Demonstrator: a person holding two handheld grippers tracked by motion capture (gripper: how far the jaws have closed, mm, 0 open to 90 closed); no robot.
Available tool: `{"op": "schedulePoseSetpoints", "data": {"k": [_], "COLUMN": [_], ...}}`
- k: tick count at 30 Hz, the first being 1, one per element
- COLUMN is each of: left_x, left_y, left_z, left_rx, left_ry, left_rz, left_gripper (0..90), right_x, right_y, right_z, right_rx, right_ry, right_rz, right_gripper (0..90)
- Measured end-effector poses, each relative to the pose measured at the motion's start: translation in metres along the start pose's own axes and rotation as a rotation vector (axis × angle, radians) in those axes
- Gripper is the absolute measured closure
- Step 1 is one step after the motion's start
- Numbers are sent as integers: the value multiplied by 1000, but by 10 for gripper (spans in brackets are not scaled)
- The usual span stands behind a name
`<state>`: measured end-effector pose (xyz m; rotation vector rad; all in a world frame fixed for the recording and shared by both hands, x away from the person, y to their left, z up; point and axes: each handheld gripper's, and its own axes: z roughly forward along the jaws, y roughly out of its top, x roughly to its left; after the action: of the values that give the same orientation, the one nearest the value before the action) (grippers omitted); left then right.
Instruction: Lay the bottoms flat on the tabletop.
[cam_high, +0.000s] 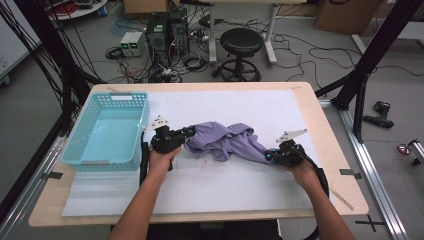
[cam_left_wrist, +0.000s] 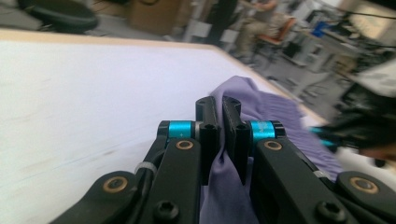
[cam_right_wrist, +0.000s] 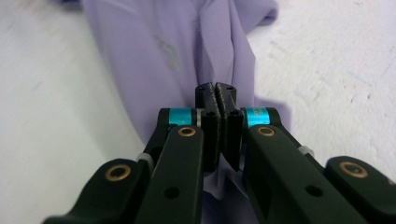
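Basket (cam_high: 107, 127) (high view) beside clamped purple garment (cam_high: 227, 140).

A: Where does the high view sit?

B: Above the near edge of the table (cam_high: 320, 150), facing forward and down; it takes in the whole top, the basket (cam_high: 107, 130) and the floor beyond.

A: And the other two?

B: Each rides low on its claw, looking along the jaws, very near. The left claw (cam_left_wrist: 218, 109) view faces across the table; the right claw (cam_right_wrist: 217, 93) view faces down.

A: What do they share?

B: The purple cloth (cam_high: 227, 141) at the middle, seen from opposite ends.
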<state>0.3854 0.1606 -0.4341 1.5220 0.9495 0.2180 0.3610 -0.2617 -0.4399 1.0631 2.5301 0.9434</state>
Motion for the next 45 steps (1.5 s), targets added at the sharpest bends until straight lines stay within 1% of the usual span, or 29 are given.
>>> {"op": "schedulePoseSetpoints", "data": {"k": [2,4,5,9,10,12,14,15,16,17,18,20,21,24,25,27,29,31,32,33,34,35,36,37,39,42,43,44,45], "left_x": [7,12,13,9,8,10,14,14,14,14,15,15,14,9,8,4,0,-6,-9,-11,-13,-15,-17,-19,-23,-29,-32,-34,-36], "left_y": [-1,-2,-2,6,7,8,7,8,8,10,11,14,15,15,15,14,13,10,8,5,3,0,-3,-5,-8,-9,-10,-11,-12], "left_z": [0,2,5,20,23,26,24,22,19,16,14,7,4,-5,-8,-12,-14,-15,-14,-13,-12,-11,-10,-8,-5,0,1,2,2], "left_rx": [8,12,23,57,54,64,65,60,55,52,45,29,30,51,59,93,107,107,113,122,132,142,148,159,176,176,179,187,195], "left_ry": [40,62,65,72,80,97,105,107,113,109,100,76,62,21,6,-24,-48,-66,-74,-83,-96,-106,-124,-136,-165,-196,-204,-214,-220], "left_rz": [-13,-27,-29,-1,7,-2,-24,-13,6,21,20,18,31,85,97,126,145,174,184,191,196,207,217,227,257,286,303,320,337], "left_gripper": [861,861,862,862,861,857,745,676,614,573,559,524,520,516,510,501,490,490,490,490,491,494,499,518,546,550,550,550,550], "right_x": [6,10,11,17,19,23,24,23,19,15,11,4,1,-4,-3,-1,3,5,6,6,6,5,3,-1,-8,-15,-16,-16,-16], "right_y": [-6,-14,-19,-38,-41,-44,-43,-40,-37,-32,-27,-15,-6,16,22,30,34,36,36,37,38,39,40,43,46,50,50,50,50], "right_z": [-10,-20,-24,-37,-40,-45,-48,-50,-52,-53,-53,-50,-44,-25,-19,-8,0,6,9,12,14,15,16,16,17,17,17,17,16], "right_rx": [-6,-20,-24,-19,-27,-37,-65,-89,-122,-162,-198,-243,-256,-236,-231,-214,-195,-165,-149,-129,-110,-100,-98,-87,-71,-50,-50,-55,-57], "right_ry": [1,3,7,31,31,50,53,50,46,38,23,10,1,-7,10,22,42,33,19,13,2,-5,-17,-33,-60,-109,-104,-98,-101], "right_rz": [-24,-36,-40,-56,-59,-74,-89,-78,-52,-20,8,37,45,42,40,-5,-43,-82,-99,-109,-102,-94,-72,-19,51,119,130,137,137], "right_gripper": [895,896,896,897,897,896,875,812,693,604,542,446,434,401,401,401,413,468,529,634,766,864,877,882,884,882,875,836,724]}}
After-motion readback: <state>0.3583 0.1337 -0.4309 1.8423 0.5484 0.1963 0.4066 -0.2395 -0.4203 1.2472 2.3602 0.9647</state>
